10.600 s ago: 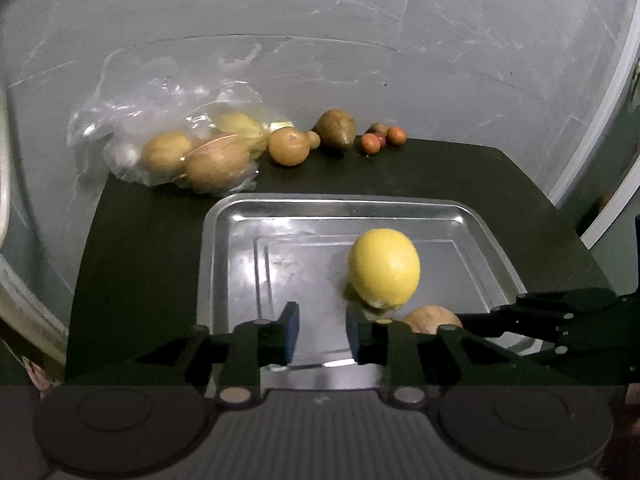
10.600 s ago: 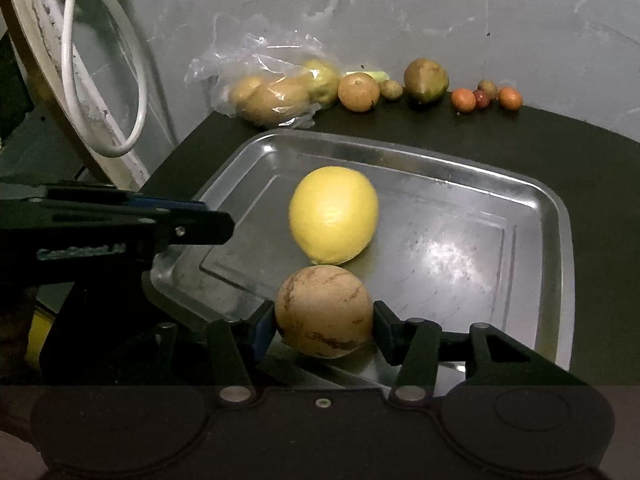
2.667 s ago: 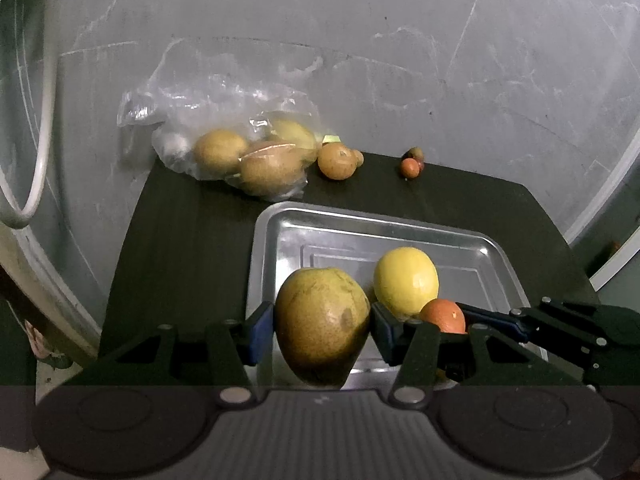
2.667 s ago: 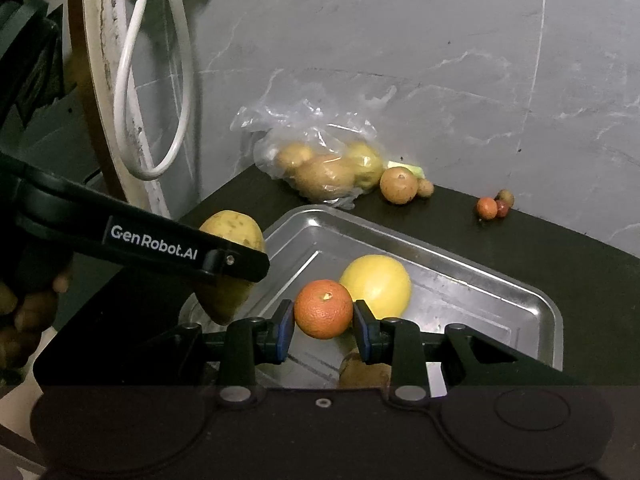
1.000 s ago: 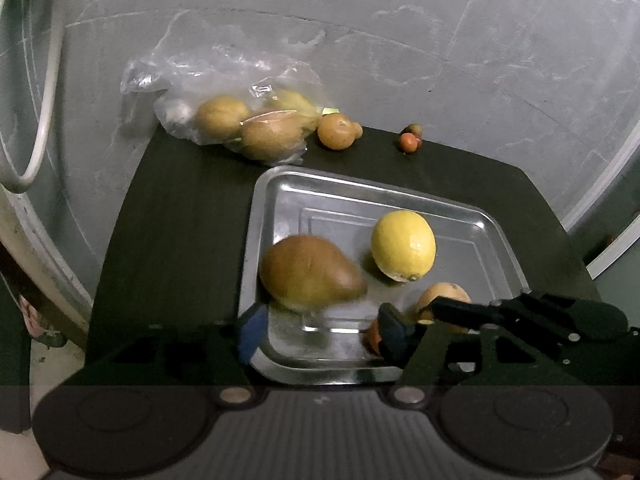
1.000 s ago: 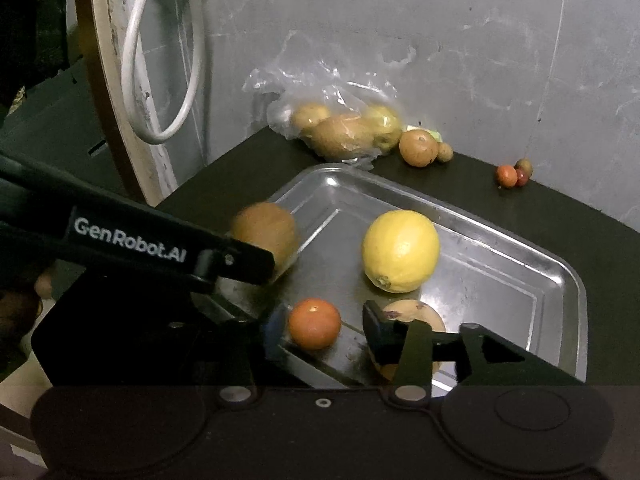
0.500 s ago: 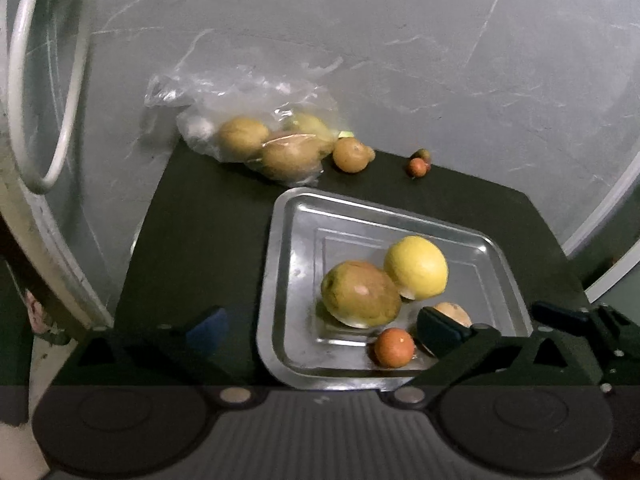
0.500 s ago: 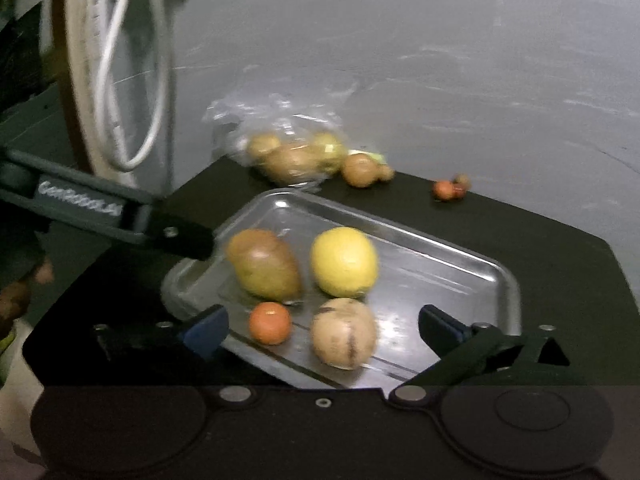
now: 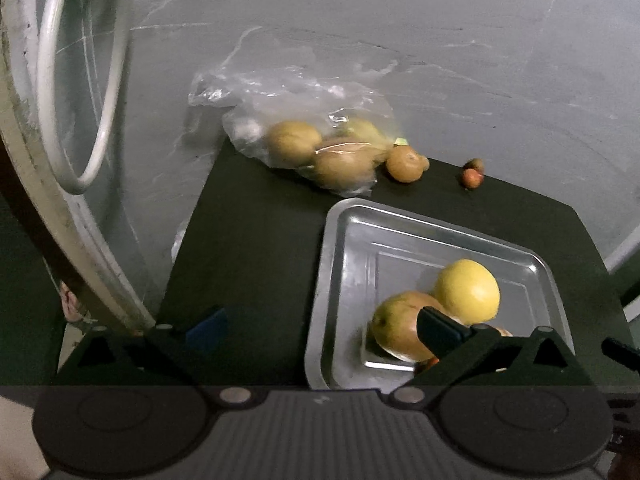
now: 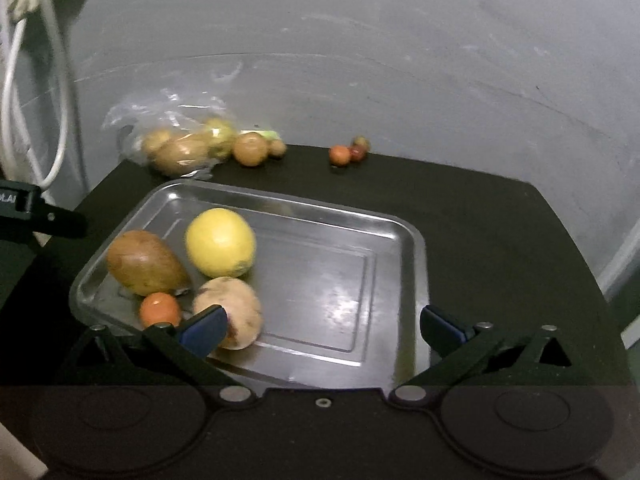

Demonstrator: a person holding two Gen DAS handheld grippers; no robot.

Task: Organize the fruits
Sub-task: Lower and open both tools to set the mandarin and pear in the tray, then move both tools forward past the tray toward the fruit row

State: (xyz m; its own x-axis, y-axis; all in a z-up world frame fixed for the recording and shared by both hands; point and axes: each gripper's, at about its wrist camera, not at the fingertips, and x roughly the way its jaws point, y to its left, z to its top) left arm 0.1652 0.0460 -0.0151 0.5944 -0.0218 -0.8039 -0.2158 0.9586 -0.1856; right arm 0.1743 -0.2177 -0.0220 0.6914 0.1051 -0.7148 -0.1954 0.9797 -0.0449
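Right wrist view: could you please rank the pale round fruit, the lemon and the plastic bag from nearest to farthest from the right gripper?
1. Pale round fruit, beside the left jaw.
2. Lemon, mid-tray, left.
3. Plastic bag, at the wall.

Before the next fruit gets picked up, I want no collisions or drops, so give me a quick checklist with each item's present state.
1. Left gripper empty, jaws open: ok.
2. Right gripper empty, jaws open: ok.
3. Free room in the tray: ok; its right half is bare.
4. Fruit in the tray settled: cannot tell; the lemon looks blurred.
5. Loose fruit left on the table: ok; a brown round fruit and small red fruits sit by the wall.
6. Bag of fruit open for reaching in: cannot tell.
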